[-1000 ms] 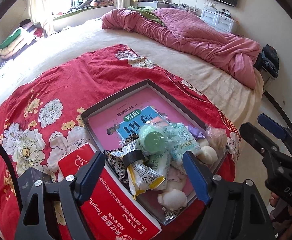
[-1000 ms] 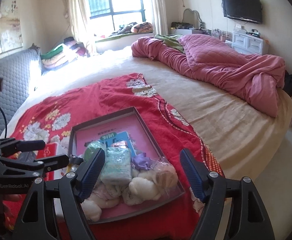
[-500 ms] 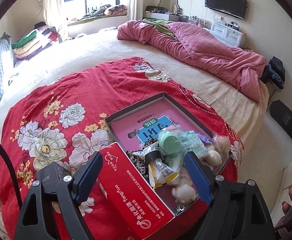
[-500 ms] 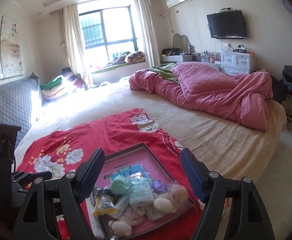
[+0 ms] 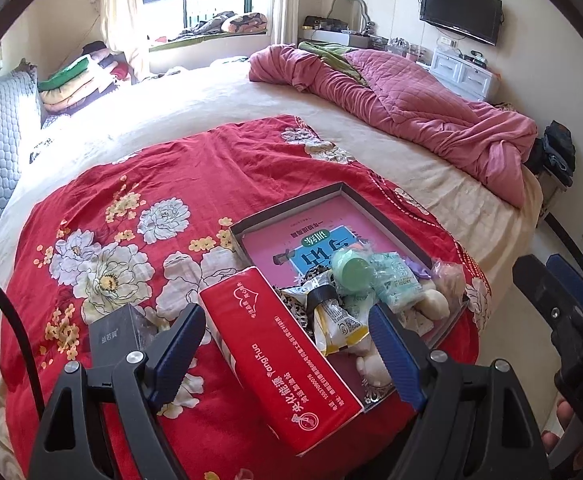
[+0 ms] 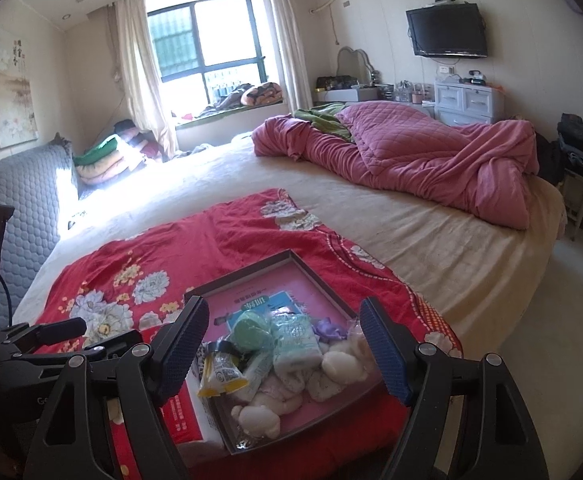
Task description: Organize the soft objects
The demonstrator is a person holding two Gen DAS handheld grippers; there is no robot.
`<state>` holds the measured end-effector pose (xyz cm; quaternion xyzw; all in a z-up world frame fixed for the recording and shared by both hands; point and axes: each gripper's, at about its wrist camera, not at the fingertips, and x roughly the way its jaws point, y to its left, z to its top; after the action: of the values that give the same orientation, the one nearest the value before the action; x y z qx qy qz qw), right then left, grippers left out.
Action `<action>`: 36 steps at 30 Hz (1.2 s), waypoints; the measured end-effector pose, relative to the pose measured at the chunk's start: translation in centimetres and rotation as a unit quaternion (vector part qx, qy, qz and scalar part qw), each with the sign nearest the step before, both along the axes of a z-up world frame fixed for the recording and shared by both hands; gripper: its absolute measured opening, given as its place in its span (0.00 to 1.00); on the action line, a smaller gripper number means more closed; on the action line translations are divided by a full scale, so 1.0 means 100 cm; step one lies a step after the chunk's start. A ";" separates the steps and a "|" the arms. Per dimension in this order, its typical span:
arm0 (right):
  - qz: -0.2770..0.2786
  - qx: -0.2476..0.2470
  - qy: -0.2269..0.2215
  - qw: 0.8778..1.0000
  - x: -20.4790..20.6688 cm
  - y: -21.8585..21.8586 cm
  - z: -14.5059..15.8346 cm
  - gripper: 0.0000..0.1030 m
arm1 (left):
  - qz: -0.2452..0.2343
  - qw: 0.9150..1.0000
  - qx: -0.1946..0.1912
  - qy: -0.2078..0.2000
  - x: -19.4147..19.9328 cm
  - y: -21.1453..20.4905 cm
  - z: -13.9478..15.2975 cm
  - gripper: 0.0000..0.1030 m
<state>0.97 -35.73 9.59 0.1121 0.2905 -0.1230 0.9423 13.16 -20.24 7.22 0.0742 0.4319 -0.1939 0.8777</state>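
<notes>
Bed: soft objects [image 6: 287,354] between jaws.

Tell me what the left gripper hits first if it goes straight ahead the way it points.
Most likely the red tissue pack, which lies between the open fingers of the left gripper, beside the tray. Depth is unclear, so this is a judgement.

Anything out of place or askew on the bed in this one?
Yes. The red tissue pack lies tilted, one side propped on the rim of the shallow box. The soft items are heaped in the box's near corner over a pink book.
</notes>
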 end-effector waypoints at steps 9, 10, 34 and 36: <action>-0.001 -0.017 0.030 0.999 -0.013 0.011 -0.012 0.77 | -0.004 1.000 0.002 0.002 -0.016 -0.002 -0.005 0.81; -0.001 -0.018 0.031 0.999 -0.016 0.012 -0.013 0.77 | -0.005 1.000 0.004 0.003 -0.018 -0.002 -0.007 0.81; 0.000 -0.026 0.063 0.998 -0.060 0.009 -0.043 0.77 | -0.022 0.999 0.024 0.026 -0.060 -0.009 -0.043 0.81; 0.000 -0.024 0.068 0.997 -0.060 0.010 -0.046 0.77 | -0.021 0.999 0.026 0.029 -0.062 -0.008 -0.045 0.81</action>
<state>-5.03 -34.75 5.00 0.0804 0.3505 -0.1372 0.9230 6.92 -21.03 2.73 0.1007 0.4604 -0.2031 0.8583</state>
